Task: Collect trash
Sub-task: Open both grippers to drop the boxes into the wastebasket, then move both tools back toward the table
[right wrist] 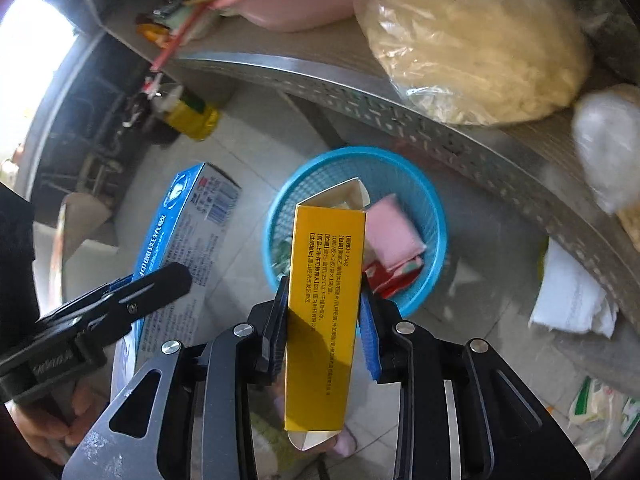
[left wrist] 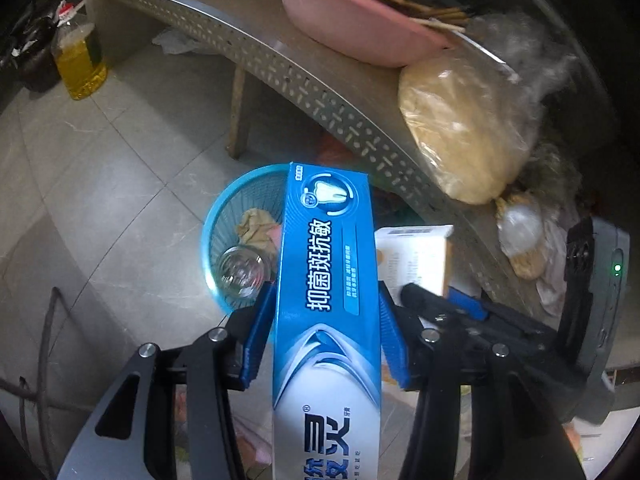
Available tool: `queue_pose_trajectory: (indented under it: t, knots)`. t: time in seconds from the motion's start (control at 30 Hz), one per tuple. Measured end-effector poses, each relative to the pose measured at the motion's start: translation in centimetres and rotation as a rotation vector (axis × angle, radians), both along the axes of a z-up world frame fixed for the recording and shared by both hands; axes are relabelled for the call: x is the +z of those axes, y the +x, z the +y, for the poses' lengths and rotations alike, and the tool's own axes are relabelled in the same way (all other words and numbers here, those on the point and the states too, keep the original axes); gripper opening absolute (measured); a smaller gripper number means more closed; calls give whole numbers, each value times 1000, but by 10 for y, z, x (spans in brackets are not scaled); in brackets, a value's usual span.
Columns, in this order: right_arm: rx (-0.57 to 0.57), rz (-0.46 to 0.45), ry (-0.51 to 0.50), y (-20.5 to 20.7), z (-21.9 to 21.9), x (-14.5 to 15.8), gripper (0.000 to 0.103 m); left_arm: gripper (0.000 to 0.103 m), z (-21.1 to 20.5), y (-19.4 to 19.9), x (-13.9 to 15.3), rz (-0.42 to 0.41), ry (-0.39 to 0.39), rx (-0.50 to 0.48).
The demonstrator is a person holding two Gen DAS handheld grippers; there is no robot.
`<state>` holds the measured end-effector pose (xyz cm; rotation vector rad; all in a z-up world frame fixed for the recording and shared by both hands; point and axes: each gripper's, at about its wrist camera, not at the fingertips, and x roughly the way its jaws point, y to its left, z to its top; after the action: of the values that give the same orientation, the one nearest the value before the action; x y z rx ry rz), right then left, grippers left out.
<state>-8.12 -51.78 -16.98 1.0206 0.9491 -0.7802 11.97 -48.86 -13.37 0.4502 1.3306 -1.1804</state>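
My left gripper (left wrist: 326,300) is shut on a blue toothpaste box (left wrist: 328,280), held lengthwise above the floor beside a blue mesh basket (left wrist: 224,216). The basket holds a glass jar (left wrist: 242,270) and crumpled paper. My right gripper (right wrist: 324,292) is shut on a yellow medicine box (right wrist: 326,300), its open top end over the same blue basket (right wrist: 424,200), which holds pink and red wrappers. The toothpaste box (right wrist: 188,224) and left gripper (right wrist: 160,280) show at the left of the right wrist view. The yellow box's white face (left wrist: 416,260) shows in the left wrist view.
A perforated metal table edge (left wrist: 320,92) runs above the basket, carrying a pink basin (left wrist: 352,24) and a bag of noodles (left wrist: 464,128). An oil bottle (left wrist: 80,60) stands on the tiled floor. White paper (right wrist: 568,296) and packets (right wrist: 600,404) lie under the table.
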Motion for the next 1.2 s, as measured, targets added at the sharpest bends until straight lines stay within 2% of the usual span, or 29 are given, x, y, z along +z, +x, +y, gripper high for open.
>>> queue_pose_trajectory:
  t: [0.03, 0.07, 0.1, 0.13, 0.3, 0.43, 0.53, 0.63, 0.73, 0.9, 1.07, 1.2]
  knots:
    - [-9, 6, -3, 3, -6, -4, 32, 50, -7, 2, -5, -2, -3, 8]
    - [-14, 10, -8, 3, -8, -4, 34, 56, -12, 3, -7, 0, 0, 10]
    - [-21, 20, -15, 3, -13, -7, 43, 61, -15, 5, -10, 5, 7, 14]
    - [-25, 36, -24, 4, -16, -9, 47, 66, -17, 7, -11, 12, 11, 21]
    - [-27, 99, -70, 0, -16, -14, 49, 67, -8, 10, 14, 17, -52, 28]
    - [-18, 108, -102, -11, 1, -7, 49, 70, 21, 14, 50, -15, -124, 36]
    - [-14, 110, -122, -13, 10, -4, 49, 70, 45, 14, 71, -38, -150, 45]
    - [5, 93, -148, -15, 30, 10, 49, 73, 82, 11, 98, -70, -182, 56]
    - [46, 58, -175, -9, 56, 30, 53, 79, 126, 8, 121, -87, -234, 82]
    - [170, -11, -248, 19, 112, 74, 67, 88, 204, 6, 147, -117, -325, 160]
    - [335, -91, -357, 57, 164, 129, 80, 92, 284, 10, 163, -194, -339, 228]
    - [428, -201, -353, 87, 198, 158, 82, 94, 347, 19, 176, -280, -356, 342]
